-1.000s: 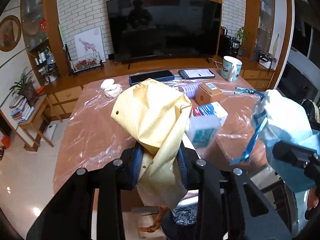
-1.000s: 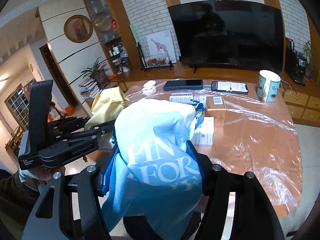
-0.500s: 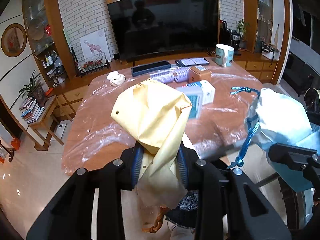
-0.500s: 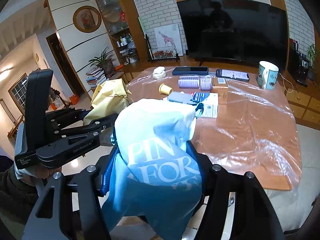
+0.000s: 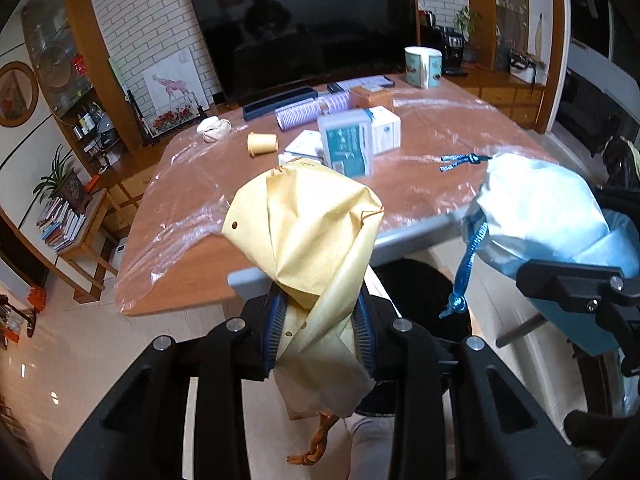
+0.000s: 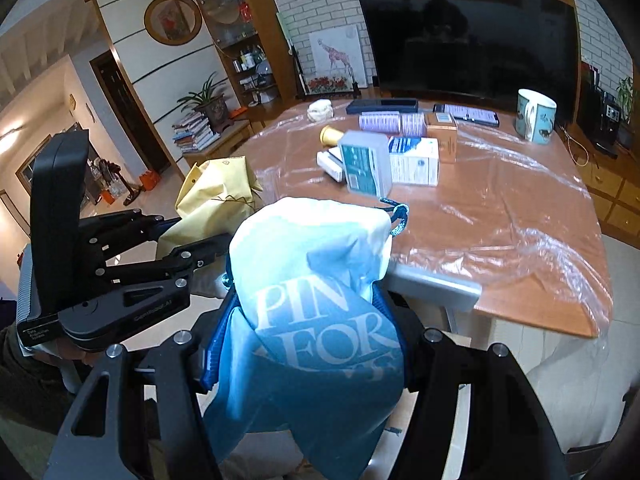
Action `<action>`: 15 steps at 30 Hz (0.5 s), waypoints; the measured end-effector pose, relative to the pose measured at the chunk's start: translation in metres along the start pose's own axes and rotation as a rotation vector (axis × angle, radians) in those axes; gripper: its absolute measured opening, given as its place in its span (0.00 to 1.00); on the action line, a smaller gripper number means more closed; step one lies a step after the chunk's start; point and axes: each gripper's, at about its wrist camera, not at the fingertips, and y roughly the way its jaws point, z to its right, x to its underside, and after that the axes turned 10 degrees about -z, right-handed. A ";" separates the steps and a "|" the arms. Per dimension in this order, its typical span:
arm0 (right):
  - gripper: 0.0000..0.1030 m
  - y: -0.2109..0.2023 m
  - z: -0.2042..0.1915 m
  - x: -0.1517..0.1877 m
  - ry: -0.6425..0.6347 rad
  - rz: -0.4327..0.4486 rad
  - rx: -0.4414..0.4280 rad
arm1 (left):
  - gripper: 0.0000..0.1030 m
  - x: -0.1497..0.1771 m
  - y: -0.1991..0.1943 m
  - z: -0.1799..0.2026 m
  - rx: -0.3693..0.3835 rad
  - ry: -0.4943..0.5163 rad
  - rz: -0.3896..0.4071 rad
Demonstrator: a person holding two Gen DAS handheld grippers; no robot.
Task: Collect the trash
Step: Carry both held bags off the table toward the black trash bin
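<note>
Gripping a crumpled yellow bag [image 5: 308, 236], the left tool [image 5: 320, 320] has its blue-edged pads pressed tight on the bag's pinched neck, jaws nearly together. The bag's top flares up in front of the lens and its tail hangs below the jaws. The right tool [image 6: 308, 332] is clamped on a bunched pale blue bag [image 6: 320, 280] with white lettering; its jaws stand wider, filled by the fabric. Both bags are held in the air just off the near edge of the worktop [image 5: 440, 160], not resting on it.

Only the left view shows a dark round bin [image 5: 424, 292] directly below, between the two tools, and the blue bag's drawstring [image 5: 466, 264] hanging down toward it with a knotted end. It also shows the right tool from the side at the frame's right edge.

Only the right view shows the left tool [image 6: 192, 248] from outside, its black body with an upright block at the rear, and a dark sleeve [image 6: 24, 380] low at the left. The lettering on the blue bag is readable here alone.

Both views show the worktop [image 6: 520, 208] under clear plastic sheet, carrying boxes [image 6: 392, 160], a mug [image 6: 536, 116] at the far right, a small yellow cup [image 5: 262, 144] lying on its side, and a television [image 6: 468, 36] behind.
</note>
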 end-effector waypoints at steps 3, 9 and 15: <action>0.61 0.004 0.001 0.005 0.003 -0.020 0.000 | 0.33 0.007 0.003 0.006 0.009 0.018 -0.019; 0.61 0.020 0.001 0.013 0.037 -0.080 0.028 | 0.33 0.023 0.015 0.015 0.031 0.044 -0.079; 0.61 0.047 -0.002 0.022 0.060 -0.147 0.084 | 0.33 0.035 0.032 0.019 0.026 0.070 -0.123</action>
